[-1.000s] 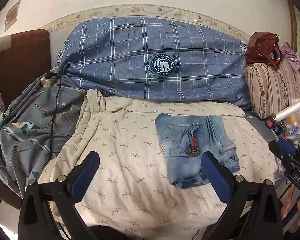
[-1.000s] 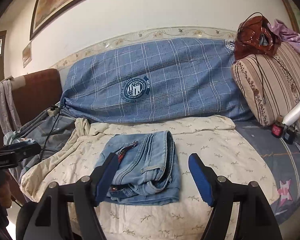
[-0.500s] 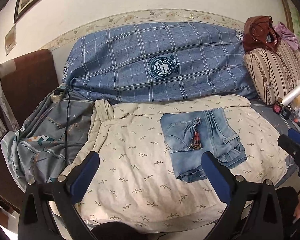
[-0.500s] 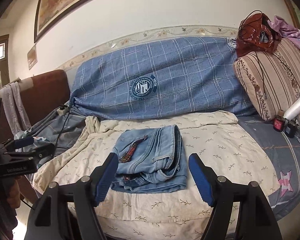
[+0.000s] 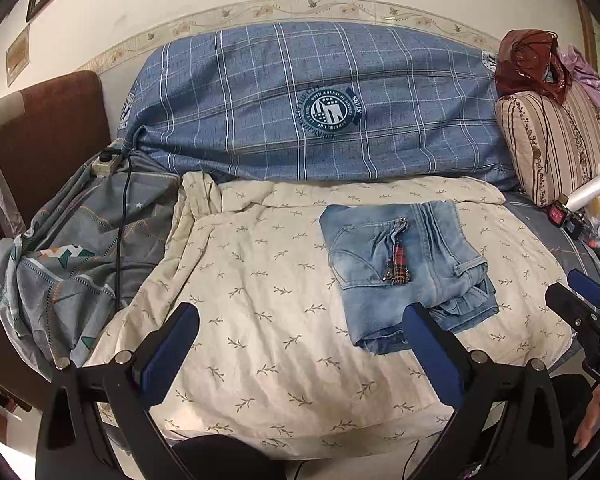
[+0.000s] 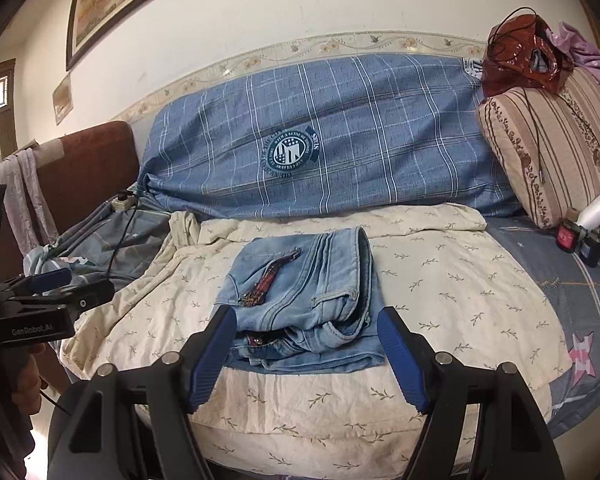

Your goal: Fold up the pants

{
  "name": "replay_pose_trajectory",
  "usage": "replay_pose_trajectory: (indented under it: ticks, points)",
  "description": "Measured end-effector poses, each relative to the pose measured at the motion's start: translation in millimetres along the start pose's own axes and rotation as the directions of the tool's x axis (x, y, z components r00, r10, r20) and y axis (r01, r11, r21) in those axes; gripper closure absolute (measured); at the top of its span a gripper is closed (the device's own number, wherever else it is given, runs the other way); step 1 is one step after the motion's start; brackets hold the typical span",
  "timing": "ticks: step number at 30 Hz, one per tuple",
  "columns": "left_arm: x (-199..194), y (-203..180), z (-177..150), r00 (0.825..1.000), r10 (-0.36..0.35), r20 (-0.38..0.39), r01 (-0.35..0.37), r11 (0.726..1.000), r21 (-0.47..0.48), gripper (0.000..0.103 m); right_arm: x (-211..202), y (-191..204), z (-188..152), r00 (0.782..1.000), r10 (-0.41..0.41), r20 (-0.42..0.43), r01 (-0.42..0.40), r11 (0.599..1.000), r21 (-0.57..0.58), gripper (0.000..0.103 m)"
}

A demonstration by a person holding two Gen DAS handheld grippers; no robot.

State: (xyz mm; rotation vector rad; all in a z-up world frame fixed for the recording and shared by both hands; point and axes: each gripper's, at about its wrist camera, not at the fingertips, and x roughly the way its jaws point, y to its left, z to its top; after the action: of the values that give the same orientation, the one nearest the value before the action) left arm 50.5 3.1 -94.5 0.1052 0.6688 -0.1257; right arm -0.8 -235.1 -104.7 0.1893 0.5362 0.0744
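Jeans (image 6: pixel 304 300) folded, frame centre, on cream sheet (image 6: pixel 440 280). Left gripper (image 5: pixel 300 352) and right gripper (image 6: pixel 306 350) apart, empty. Folding looks finished; next, probably only tidying.

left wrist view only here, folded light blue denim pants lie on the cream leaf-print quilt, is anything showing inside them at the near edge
Observer: Yes. In the right wrist view the folded light blue denim pants gape at the near edge, with red plaid lining showing inside.
Operator: is the right gripper on them
Observer: No. The right gripper is open, with nothing held; the pants lie beyond its blue pads.
Operator: what's on the wall above the long blue plaid cushion
Observer: A dark-framed picture hangs up left; your view catches only its corner.
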Motion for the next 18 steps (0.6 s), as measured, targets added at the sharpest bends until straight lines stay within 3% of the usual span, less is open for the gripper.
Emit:
replay_pose_trajectory:
  ticks: [18]
  points:
    - [18.3, 22.6, -4.6, 0.999, 0.003, -0.054, -0.009, 0.995, -0.096, 0.002, 12.0, 4.8, -4.6, 0.999, 0.005, -0.048, -0.004, 1.0, 0.012, 0.027]
